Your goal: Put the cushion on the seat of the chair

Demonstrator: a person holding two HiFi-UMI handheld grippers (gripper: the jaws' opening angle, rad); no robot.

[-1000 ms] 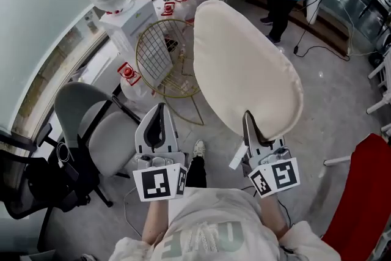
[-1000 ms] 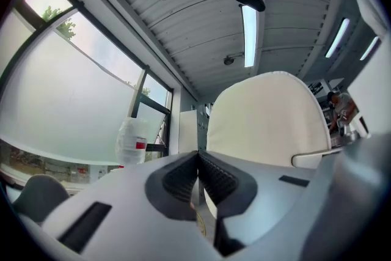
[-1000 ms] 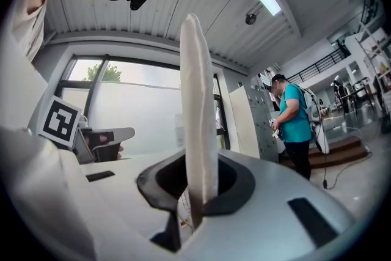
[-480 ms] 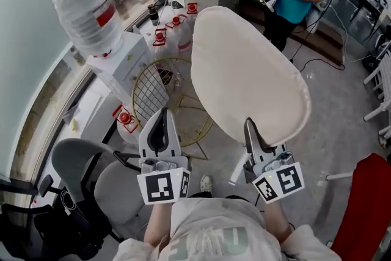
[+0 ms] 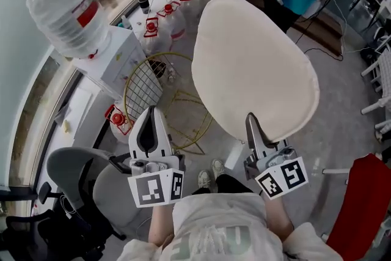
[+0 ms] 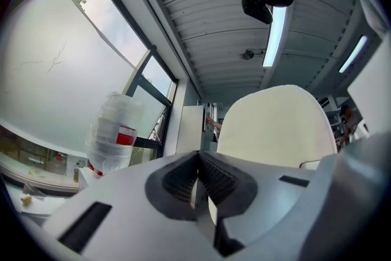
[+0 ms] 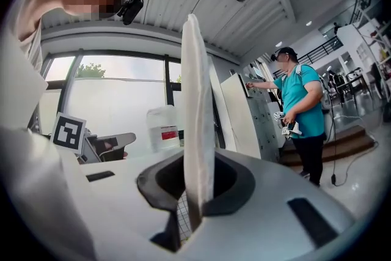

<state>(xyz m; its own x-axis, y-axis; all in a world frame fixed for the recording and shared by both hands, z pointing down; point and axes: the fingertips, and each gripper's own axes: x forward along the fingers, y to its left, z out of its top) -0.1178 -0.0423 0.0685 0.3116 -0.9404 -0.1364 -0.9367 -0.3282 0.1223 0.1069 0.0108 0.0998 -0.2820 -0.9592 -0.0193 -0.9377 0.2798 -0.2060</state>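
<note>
Cream cushion [image 5: 256, 64] up in the air, partly overlapping gold wire chair [image 5: 143, 91] below it; not on seat. Right hand-held gripper [image 5: 252, 124] clamped on its near edge. Left hand-held gripper [image 5: 151, 125] closed, empty, clear of the cushion.

Both grippers sit low in the head view and point up the frame, with the forearms close to the torso. The left gripper [image 5: 150, 116], at lower left, has its jaws pressed together on nothing. The right gripper [image 5: 252, 121], at lower right, clamps the edge of the cushion [image 5: 253, 58].
</note>
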